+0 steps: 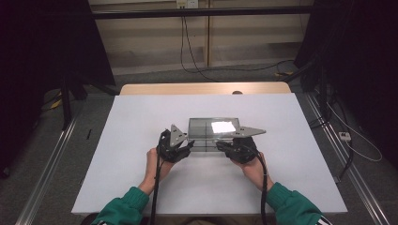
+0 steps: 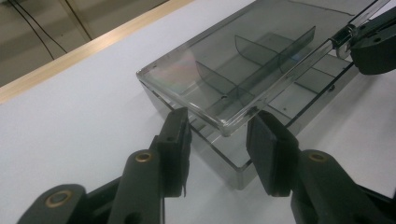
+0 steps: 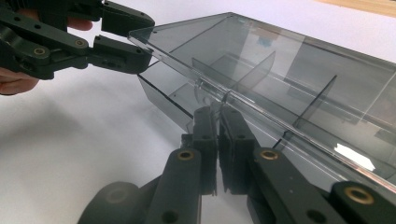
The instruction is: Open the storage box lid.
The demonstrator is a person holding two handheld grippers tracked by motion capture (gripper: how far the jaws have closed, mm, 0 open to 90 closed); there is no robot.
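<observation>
right gripper [image 3: 218, 109] pinches the clear box [image 1: 206, 136] lid's edge; left gripper [image 2: 219, 133] jaws apart around its corner

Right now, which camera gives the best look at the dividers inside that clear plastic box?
The left gripper view: the dividers show through the raised lid, curved and straight walls both plain. The right gripper view shows the dividers from low at the side, partly behind the lid edge. In the high view the box is small and glare hides them.

The box [image 1: 213, 133] lies mid-table [image 1: 141, 187], left hand-held gripper [image 1: 184, 149] at its left end, right hand-held gripper [image 1: 225, 146] at its front.
</observation>
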